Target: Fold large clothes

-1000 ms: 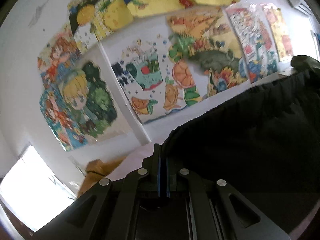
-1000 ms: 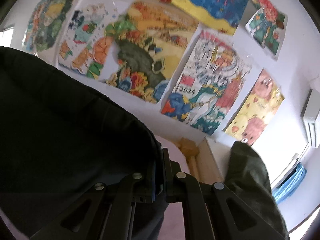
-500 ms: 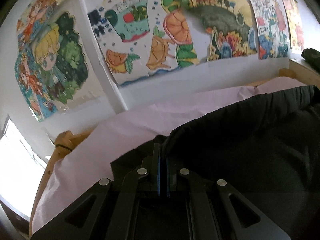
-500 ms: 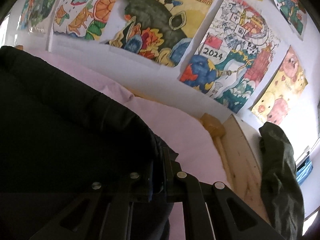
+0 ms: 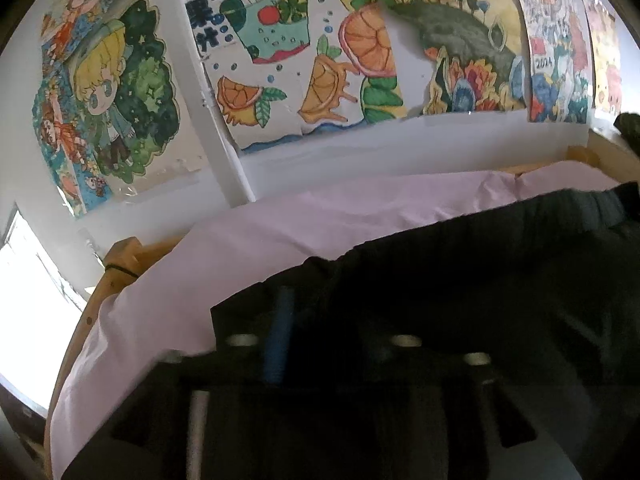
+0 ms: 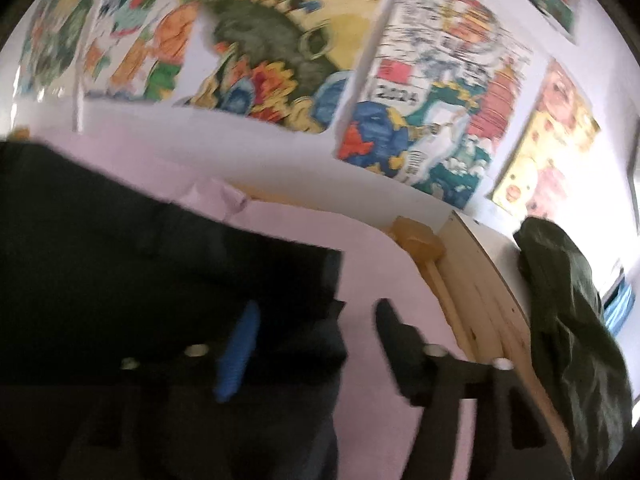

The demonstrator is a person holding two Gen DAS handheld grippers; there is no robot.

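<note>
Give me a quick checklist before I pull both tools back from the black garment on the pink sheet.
1. Left tool open: ok, fingers apart.
2. Right tool open: ok, wide gap.
3. Black fabric garment resting on pink bed sheet: ok.
4. Garment clear of right tool's fingers: cannot tell; fabric lies over the blue-padded one.
5. Fold edges aligned: cannot tell.
6. Dark green cloth hanging on the wooden bed frame is apart from the garment: ok.

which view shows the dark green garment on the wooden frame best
The right wrist view: the dark green garment hangs in full over the wooden frame. The left wrist view catches only a dark scrap at its right edge.
</note>
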